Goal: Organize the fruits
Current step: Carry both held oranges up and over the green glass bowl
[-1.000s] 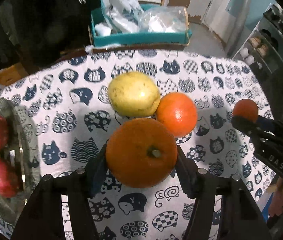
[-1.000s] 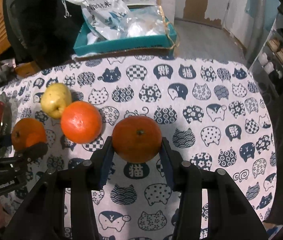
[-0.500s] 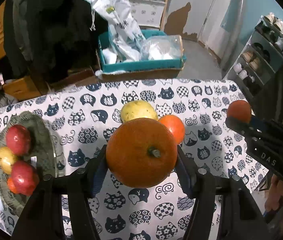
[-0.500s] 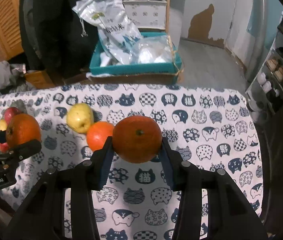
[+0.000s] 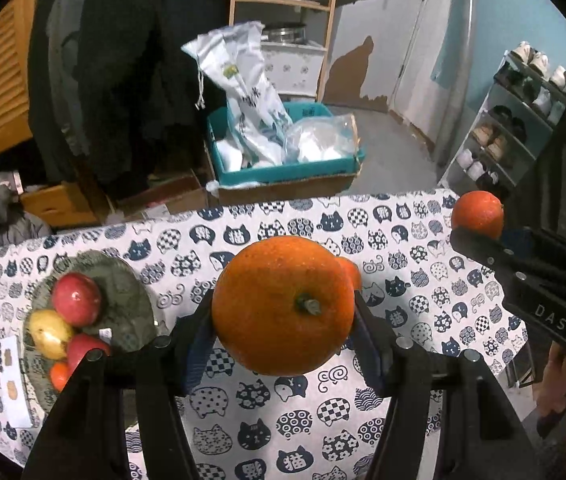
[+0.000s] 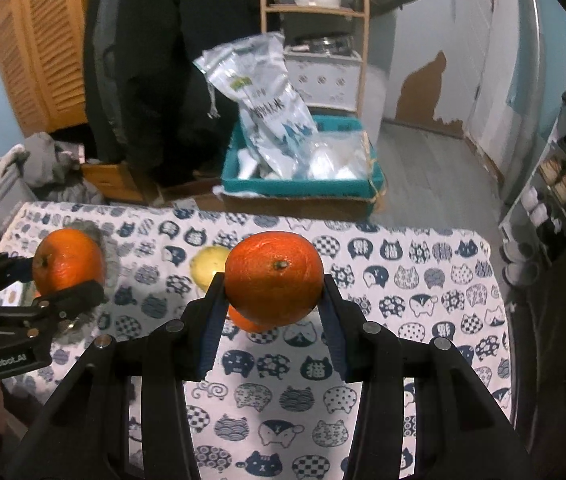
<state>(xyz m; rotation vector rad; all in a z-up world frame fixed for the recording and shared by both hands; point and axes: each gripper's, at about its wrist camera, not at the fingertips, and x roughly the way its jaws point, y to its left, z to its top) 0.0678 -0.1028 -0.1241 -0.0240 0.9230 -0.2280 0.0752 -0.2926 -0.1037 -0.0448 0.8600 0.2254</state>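
While both oranges ride clear above table: plate (image 5: 131, 280) w/ apples near left edge. Left gripper (image 5: 283, 320) clamped on big orange (image 5: 283, 304) at widest girth; firm, round, waxy rind, prob. slippery, moderate weight. Loose orange (image 6: 243, 320) + yellow fruit (image 6: 207, 266) mid-cloth. Right gripper (image 6: 273, 304) clamped on smaller orange (image 6: 275, 278), sides pinched; avoid over-squeeze.
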